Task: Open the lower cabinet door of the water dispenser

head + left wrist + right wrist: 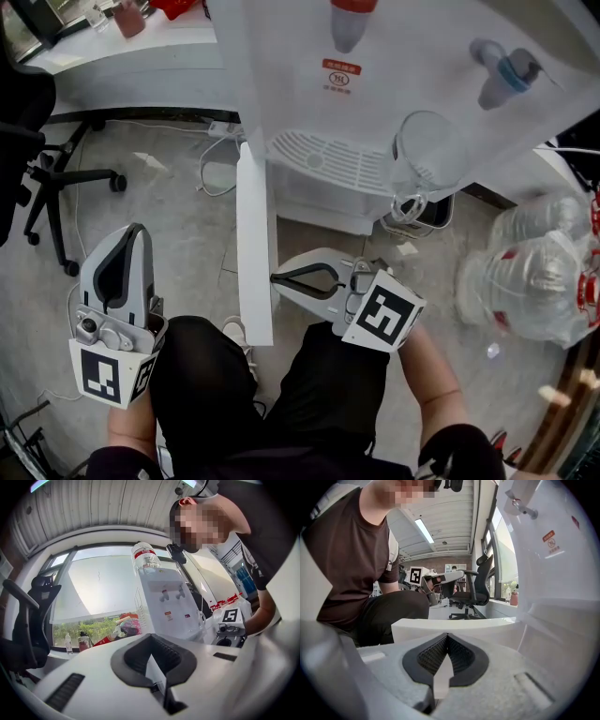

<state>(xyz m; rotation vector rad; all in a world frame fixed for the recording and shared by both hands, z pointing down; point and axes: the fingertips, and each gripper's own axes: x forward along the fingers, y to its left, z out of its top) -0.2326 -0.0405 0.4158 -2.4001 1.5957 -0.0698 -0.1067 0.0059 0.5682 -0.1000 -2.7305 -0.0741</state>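
Note:
The white water dispenser (394,75) stands ahead, with a red and a blue tap. Its lower cabinet door (253,253) stands swung out towards me and shows edge-on as a long white slab. My right gripper (277,277) is shut with nothing in it; its tips point left, right at the door's inner side near the free end. In the right gripper view the door's edge (459,629) runs across just beyond the shut right gripper (447,641). My left gripper (134,230) is shut and empty, left of the door and apart from it. The left gripper view shows the left gripper (152,641) and the dispenser (168,606) from afar.
A black office chair (56,187) stands at the left. Cables (216,159) lie on the floor by the dispenser's base. A clear jug (422,159) sits at the drip tray (328,159). Wrapped water bottles (534,272) lie at the right. My knees (206,375) are below.

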